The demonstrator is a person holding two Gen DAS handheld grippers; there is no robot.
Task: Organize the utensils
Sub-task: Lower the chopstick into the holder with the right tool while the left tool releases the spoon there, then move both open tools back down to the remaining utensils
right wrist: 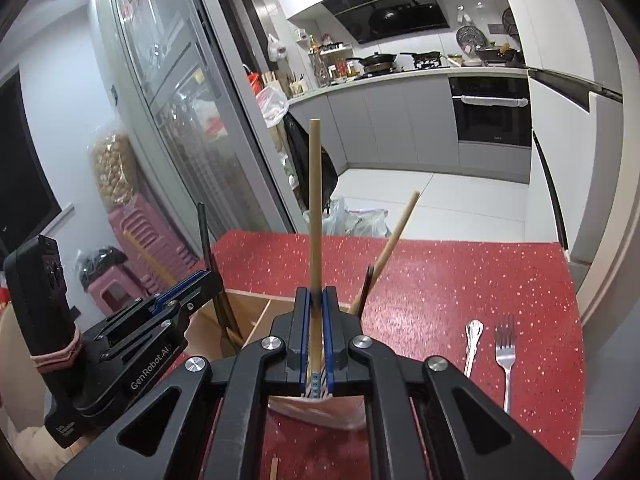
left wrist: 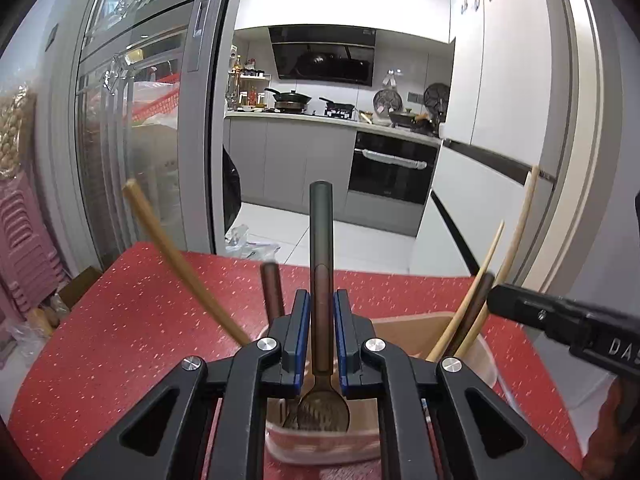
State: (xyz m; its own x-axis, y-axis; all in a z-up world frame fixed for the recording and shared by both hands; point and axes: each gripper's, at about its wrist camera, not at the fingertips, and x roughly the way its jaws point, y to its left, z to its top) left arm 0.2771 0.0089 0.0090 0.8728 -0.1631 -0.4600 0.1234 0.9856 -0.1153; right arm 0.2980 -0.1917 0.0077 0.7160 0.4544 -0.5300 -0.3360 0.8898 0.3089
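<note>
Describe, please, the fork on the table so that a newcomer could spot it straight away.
Start at the red speckled table and look along its right side, to the right of the right gripper. Two silver utensils lie there side by side; the fork is the right-hand one, its tines pointing away, while its neighbour shows a rounded end.

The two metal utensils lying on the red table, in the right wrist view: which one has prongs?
The fork, the outer one nearer the table's right edge. The utensil beside it ends in a rounded, ornate tip without prongs.
</note>
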